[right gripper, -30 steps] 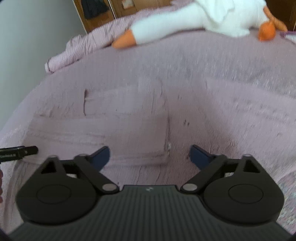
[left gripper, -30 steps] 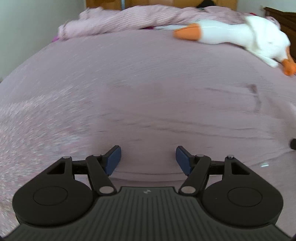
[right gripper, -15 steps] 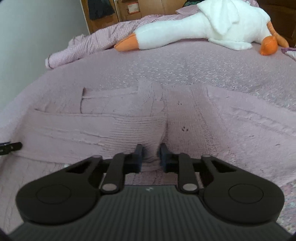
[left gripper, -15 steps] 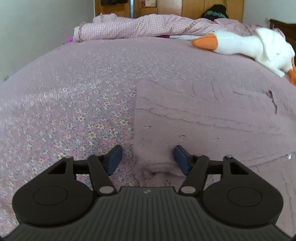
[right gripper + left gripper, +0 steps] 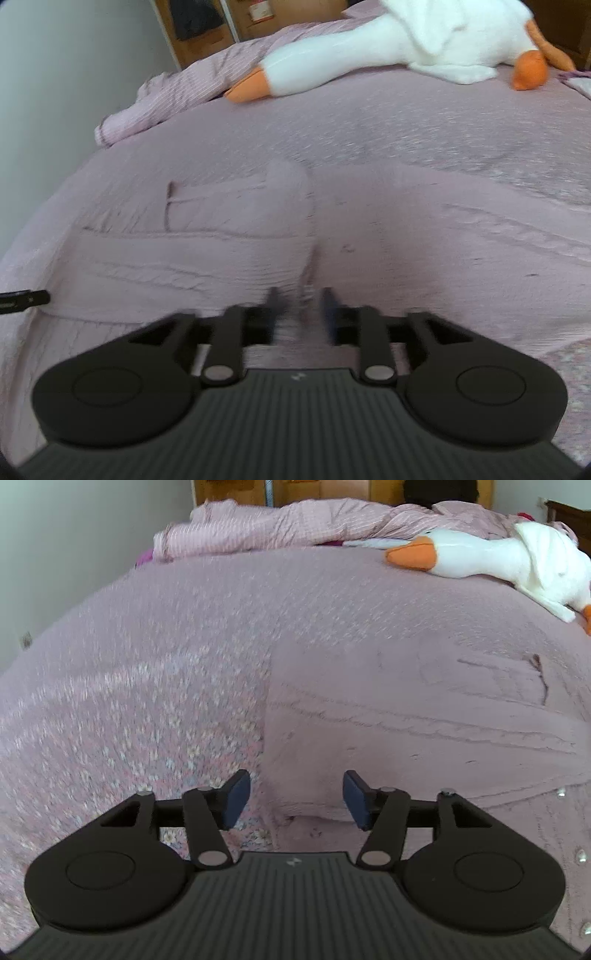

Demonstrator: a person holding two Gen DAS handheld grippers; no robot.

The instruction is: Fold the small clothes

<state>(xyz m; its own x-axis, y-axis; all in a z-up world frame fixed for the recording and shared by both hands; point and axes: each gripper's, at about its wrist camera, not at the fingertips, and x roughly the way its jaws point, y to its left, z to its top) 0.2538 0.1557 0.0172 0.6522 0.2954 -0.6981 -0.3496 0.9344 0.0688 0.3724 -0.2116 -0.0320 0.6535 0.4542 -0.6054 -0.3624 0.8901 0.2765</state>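
A pink knit garment [image 5: 406,731] lies flat on the flowered pink bedspread [image 5: 129,709]. Its left sleeve is folded across the body, and small buttons [image 5: 561,794] run along its near right edge. My left gripper [image 5: 295,797] is open, low over the garment's near left corner, with the fabric edge between its blue pads [image 5: 236,797]. In the right wrist view the garment [image 5: 207,258] fills the middle. My right gripper [image 5: 301,310] is blurred and shut on a raised fold at the garment's near edge. The tip of the left gripper [image 5: 26,299] shows at the far left.
A white plush goose [image 5: 498,561] with an orange beak lies at the back right of the bed and also appears as the goose [image 5: 369,55] in the right wrist view. A crumpled striped pink blanket [image 5: 295,524] lies along the headboard. A pale wall [image 5: 74,554] borders the left.
The right gripper went from open to shut on the garment's near fold and is now in blurred motion. The left gripper stayed open and settled around the near left corner.
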